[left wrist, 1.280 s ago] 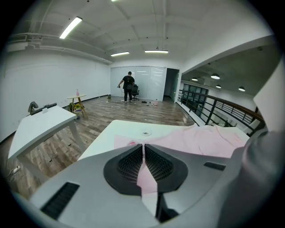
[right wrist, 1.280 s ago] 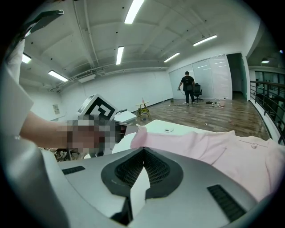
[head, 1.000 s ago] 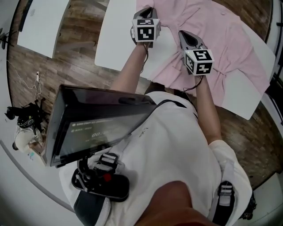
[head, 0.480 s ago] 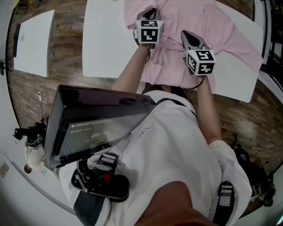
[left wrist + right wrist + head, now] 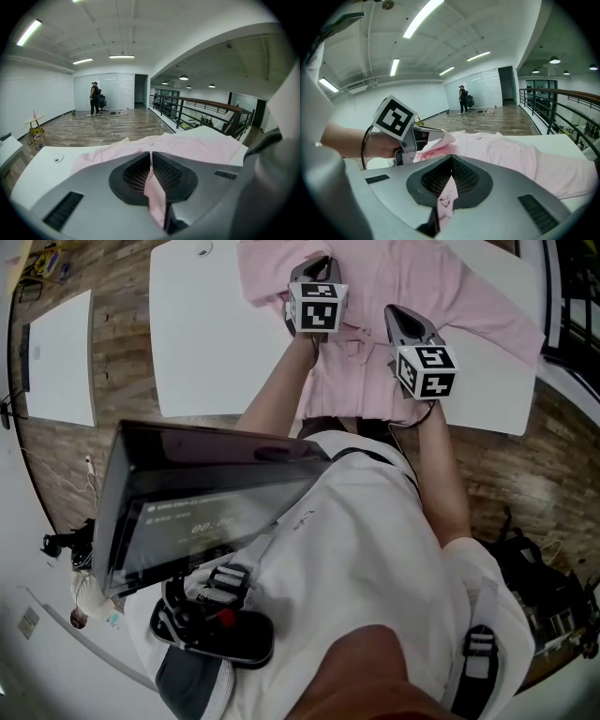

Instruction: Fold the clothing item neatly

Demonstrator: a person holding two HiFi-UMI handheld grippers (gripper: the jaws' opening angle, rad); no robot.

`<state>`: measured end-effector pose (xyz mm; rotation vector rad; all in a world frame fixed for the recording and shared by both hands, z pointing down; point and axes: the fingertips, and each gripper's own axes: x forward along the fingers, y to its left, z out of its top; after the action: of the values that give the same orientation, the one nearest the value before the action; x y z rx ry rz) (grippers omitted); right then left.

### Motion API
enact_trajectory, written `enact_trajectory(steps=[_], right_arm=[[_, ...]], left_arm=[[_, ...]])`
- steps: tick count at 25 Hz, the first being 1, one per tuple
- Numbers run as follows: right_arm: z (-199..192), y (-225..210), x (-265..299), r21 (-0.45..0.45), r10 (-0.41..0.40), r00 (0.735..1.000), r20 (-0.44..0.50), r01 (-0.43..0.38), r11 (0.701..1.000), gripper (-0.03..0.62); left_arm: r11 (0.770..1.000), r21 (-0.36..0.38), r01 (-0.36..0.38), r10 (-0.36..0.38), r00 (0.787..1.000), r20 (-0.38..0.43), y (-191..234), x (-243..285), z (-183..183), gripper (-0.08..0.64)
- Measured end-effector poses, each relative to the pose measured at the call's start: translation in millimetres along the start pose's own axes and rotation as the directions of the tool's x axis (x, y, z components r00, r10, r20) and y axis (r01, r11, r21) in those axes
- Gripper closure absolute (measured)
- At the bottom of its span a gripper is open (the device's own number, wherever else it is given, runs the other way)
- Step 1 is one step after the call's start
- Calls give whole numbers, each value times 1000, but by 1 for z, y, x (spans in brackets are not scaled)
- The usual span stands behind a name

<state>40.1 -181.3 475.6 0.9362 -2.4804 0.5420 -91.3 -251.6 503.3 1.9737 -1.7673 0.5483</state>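
1. The pink shirt (image 5: 412, 282) lies spread on the white table (image 5: 202, 343). One sleeve reaches out to the left and the other to the right. Its near edge comes up to the table edge closest to the person.
2. The left gripper (image 5: 319, 266) sits over the left part of the shirt's middle. In the left gripper view its fingers (image 5: 137, 174) are closed together on a thin fold of the pink cloth. The fold stands pinched between the pads and runs down between them towards the camera.
3. The right gripper (image 5: 393, 315) sits just to the right, over the shirt's middle, and points the same way. In the right gripper view its fingers (image 5: 465, 179) are pressed together on another fold of the shirt. A crumpled strip of cloth hangs down between them.
4. The two grippers are near each other, side by side, and apart. The right gripper view shows the left gripper with raised pink cloth bunched at its tip.
5. Beyond both pairs of fingers the rest of the shirt lies flat on the table, stretching away and out to the right.
6. Far back, a person (image 5: 94, 98) stands on the wooden floor (image 5: 112, 124), and a dark railing (image 5: 187, 110) runs along the right.
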Motion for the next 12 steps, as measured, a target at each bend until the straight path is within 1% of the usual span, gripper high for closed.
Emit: enact_trajectory(steps=[6, 9, 12], right_arm=[[2, -2, -8, 10, -20, 1000, 6, 20, 1000, 588], [0, -7, -12, 23, -31, 1000, 3, 31, 999, 588], [-4, -7, -16, 32, -38, 999, -4, 39, 999, 588]], left_arm=[[998, 61, 35, -36, 999, 15, -20, 3, 8, 540], [990, 128, 52, -55, 998, 16, -34, 7, 12, 540], [977, 203, 68, -72, 997, 13, -47, 9, 10, 540]])
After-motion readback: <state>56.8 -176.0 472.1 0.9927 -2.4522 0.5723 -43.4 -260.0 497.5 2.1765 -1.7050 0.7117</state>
